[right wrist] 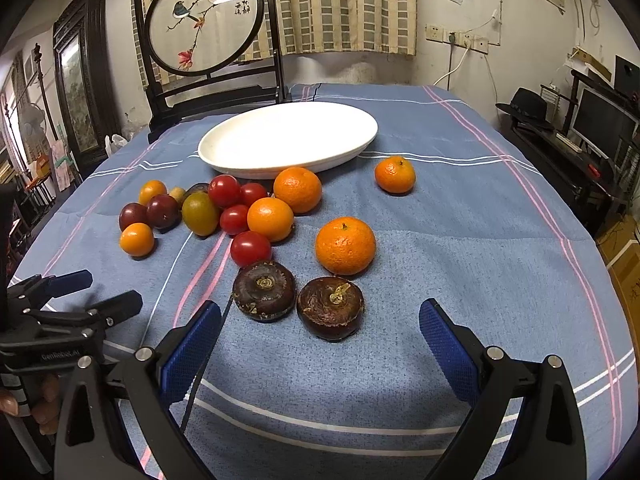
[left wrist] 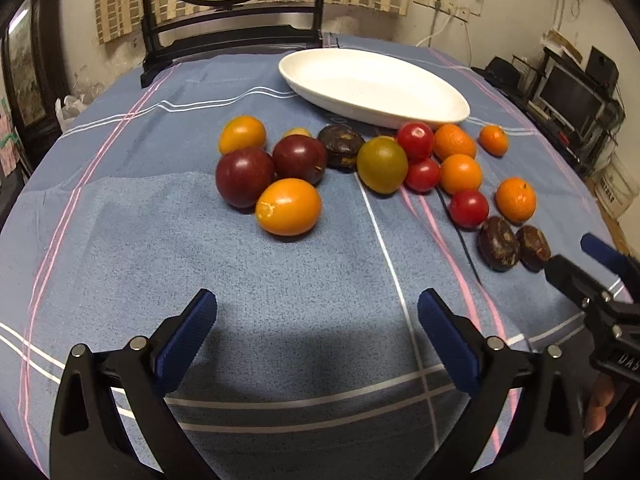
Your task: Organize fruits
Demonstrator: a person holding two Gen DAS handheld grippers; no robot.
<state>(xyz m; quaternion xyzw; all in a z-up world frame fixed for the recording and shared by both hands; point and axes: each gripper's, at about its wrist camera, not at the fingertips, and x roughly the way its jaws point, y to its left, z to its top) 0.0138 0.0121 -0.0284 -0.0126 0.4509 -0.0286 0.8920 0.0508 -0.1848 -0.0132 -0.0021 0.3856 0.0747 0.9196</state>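
A white oval dish [left wrist: 440, 92] [right wrist: 248, 148] lies empty at the far side of the blue cloth. In front of it lie scattered fruits: orange tomatoes [left wrist: 289, 207], dark red plums [left wrist: 245, 176], a green-brown fruit [left wrist: 382, 165], red tomatoes [right wrist: 250, 248], mandarins [right wrist: 345, 245] and dark brown water chestnuts [right wrist: 330, 307]. My left gripper [left wrist: 318, 316] is open and empty, short of the orange tomato. My right gripper [right wrist: 320, 330] is open and empty, its jaws either side of the nearest chestnut, just short of it.
A dark wooden chair with a round bird panel [right wrist: 204, 20] stands behind the table. The other gripper shows at each view's edge [left wrist: 576, 276] [right wrist: 68, 300]. A desk with a monitor [right wrist: 600, 120] is off to the right. The cloth [right wrist: 480, 240] drops away at the table's edges.
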